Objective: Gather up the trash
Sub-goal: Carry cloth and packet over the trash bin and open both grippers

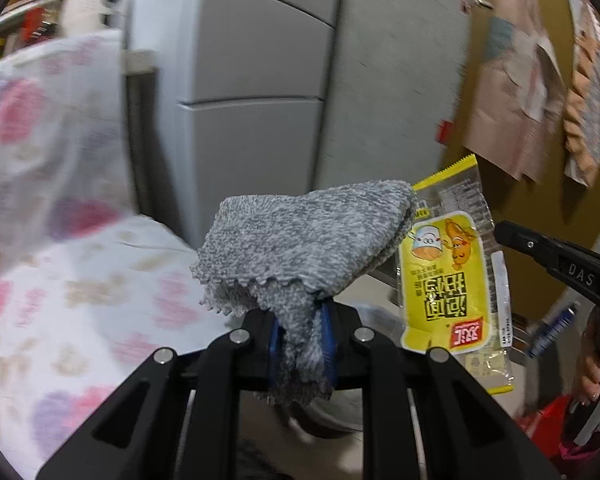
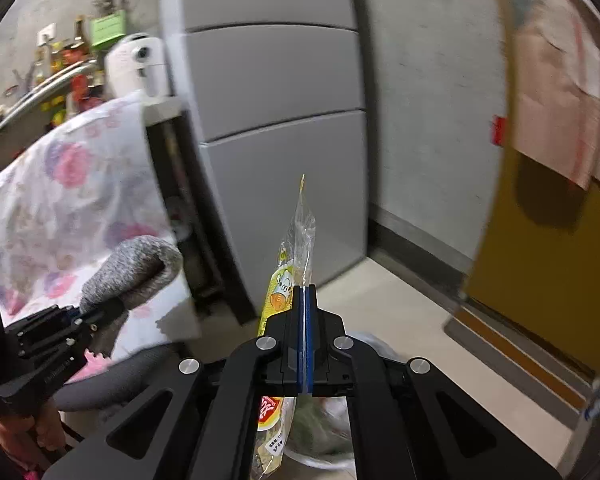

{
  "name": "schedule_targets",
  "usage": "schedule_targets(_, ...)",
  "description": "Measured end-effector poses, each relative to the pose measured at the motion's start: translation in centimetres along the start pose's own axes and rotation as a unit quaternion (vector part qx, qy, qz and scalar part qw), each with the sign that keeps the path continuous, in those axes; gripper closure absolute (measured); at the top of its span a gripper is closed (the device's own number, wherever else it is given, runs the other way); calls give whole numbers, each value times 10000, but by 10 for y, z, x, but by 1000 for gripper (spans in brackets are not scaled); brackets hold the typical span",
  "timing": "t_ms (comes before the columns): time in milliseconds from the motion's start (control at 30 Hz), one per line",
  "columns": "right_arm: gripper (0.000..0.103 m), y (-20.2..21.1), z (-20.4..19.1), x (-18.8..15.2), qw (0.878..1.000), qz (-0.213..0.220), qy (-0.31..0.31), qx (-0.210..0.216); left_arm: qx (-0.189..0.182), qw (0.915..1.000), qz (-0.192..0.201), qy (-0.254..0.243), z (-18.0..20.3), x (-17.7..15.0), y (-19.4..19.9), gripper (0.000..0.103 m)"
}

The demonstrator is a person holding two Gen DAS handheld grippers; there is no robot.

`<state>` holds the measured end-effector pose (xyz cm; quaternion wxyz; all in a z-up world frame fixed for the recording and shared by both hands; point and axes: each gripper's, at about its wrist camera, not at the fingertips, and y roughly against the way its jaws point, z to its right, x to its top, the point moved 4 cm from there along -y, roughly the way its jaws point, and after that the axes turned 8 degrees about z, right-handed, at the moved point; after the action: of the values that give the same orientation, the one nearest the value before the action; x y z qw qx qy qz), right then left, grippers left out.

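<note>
Two light, limp things are being carried: the right gripper (image 2: 305, 292) is pinching a slippery yellow wrapper (image 2: 290, 280) flat mid-sheet, while the left gripper (image 1: 302, 332) is clamping a soft grey cloth (image 1: 300, 236) by its bunched edge.

The snack wrapper (image 2: 296, 240) was a flat plastic packet, bright yellow on its printed face with cartoon figures and a red logo patch, and clear along its edges. It stood upright and edge-on in the right wrist view, its serrated yellow end uppermost and its lower part hanging below the pinch point. In the left wrist view the wrapper (image 1: 452, 280) showed its printed face, lettering upside down, off the floor and just right of the cloth. The grey cloth (image 1: 300, 240) was a folded, nubby towel (zigzag-cut edge visible), raised off the floor, its bulk spread upward and leftward.
</note>
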<state>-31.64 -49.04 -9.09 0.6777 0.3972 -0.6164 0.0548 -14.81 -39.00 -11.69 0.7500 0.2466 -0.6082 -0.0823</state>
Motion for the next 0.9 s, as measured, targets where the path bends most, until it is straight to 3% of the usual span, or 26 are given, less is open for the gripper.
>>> schedule_targets(200,103,-3,40,-32,9986,-186,-200,-449,-385,9988,-251,-188,34,-23,-35,87)
schedule_targets(633,102,-72,69,-82,9961,-605,-509,-382,-553,9970,-388,-383,56,-37,-92,83)
schedule_targets(700,101,-88,75,-95,9950,-757,-558,-338,-576,9965,-427,-435,57,-40,-99,79)
schedule_targets(767,97,-100,81,-105,9928,-891,-739,-302,-639,9956,-492,-474,60,-44,-105,59)
schedule_targets(900,97,-117,92,-119,9871,-1192,-1017,-330,-688,9955,-469,-445,57,-45,-106,44)
